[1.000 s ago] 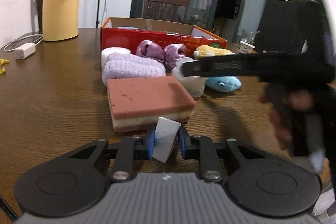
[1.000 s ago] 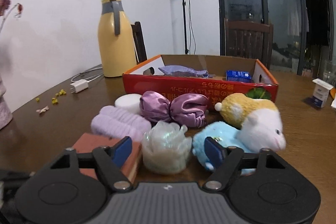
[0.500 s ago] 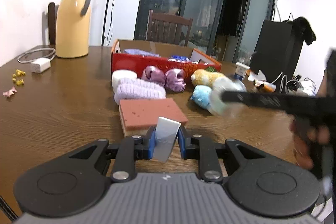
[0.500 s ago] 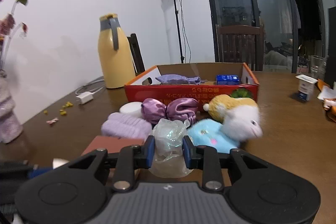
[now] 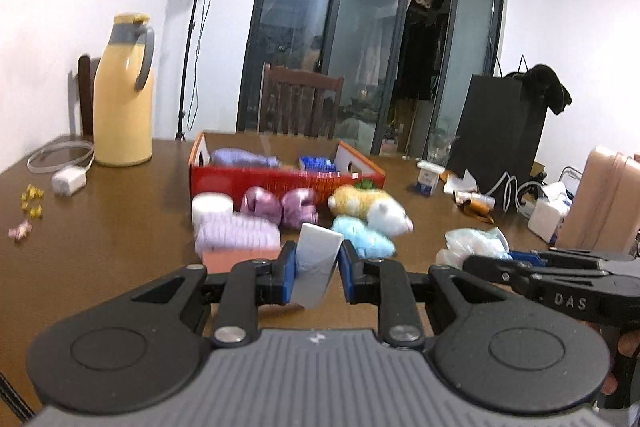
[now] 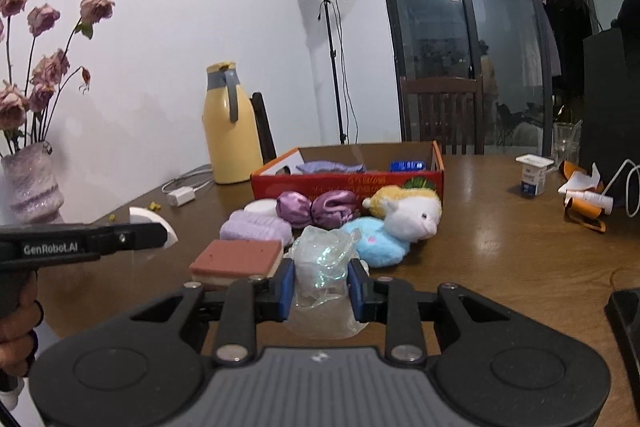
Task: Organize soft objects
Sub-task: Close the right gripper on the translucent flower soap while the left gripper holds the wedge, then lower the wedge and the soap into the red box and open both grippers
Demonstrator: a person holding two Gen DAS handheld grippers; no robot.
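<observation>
While both loads hang clear of the worktop, your left hand-held gripper is clamped on 1 white pad, your right hand-held gripper on 1 clear crinkled bag. The red box lies ahead beyond the plush toys, long axis crosswise, nearer neither hand.

Glossy wooden table, crinkly clear plastic bag, shiny satin scrunchies
</observation>
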